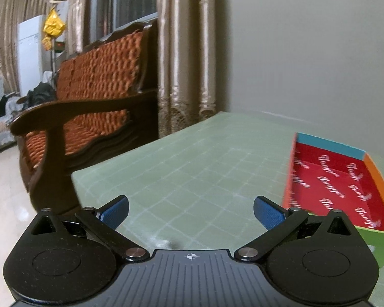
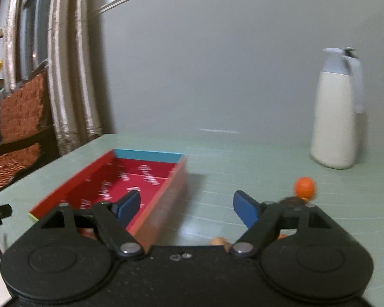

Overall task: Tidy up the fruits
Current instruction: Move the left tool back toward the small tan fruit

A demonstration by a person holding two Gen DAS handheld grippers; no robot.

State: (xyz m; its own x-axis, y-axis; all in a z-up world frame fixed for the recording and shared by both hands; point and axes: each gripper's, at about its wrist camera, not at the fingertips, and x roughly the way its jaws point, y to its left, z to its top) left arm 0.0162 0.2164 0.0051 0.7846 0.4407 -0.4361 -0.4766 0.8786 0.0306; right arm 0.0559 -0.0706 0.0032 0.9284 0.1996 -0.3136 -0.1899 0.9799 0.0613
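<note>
Round orange fruit [image 2: 304, 187] sits on the green mat just beyond your right gripper [image 2: 187, 208], whose jaws gape wide and empty. Your left gripper [image 1: 190, 212] is likewise spread, holding nothing, the shallow red cardboard box [image 1: 330, 179] ahead to its right.

A plain grey wall [image 2: 217, 64] stood behind the green gridded worktop [image 1: 192, 158]. Beige curtains [image 1: 187, 51] hung beside a window [image 1: 130, 0], with a dark wooden bench [image 1: 89, 97] carrying orange cushions on the pale glossy floor [image 1: 5, 204].
</note>
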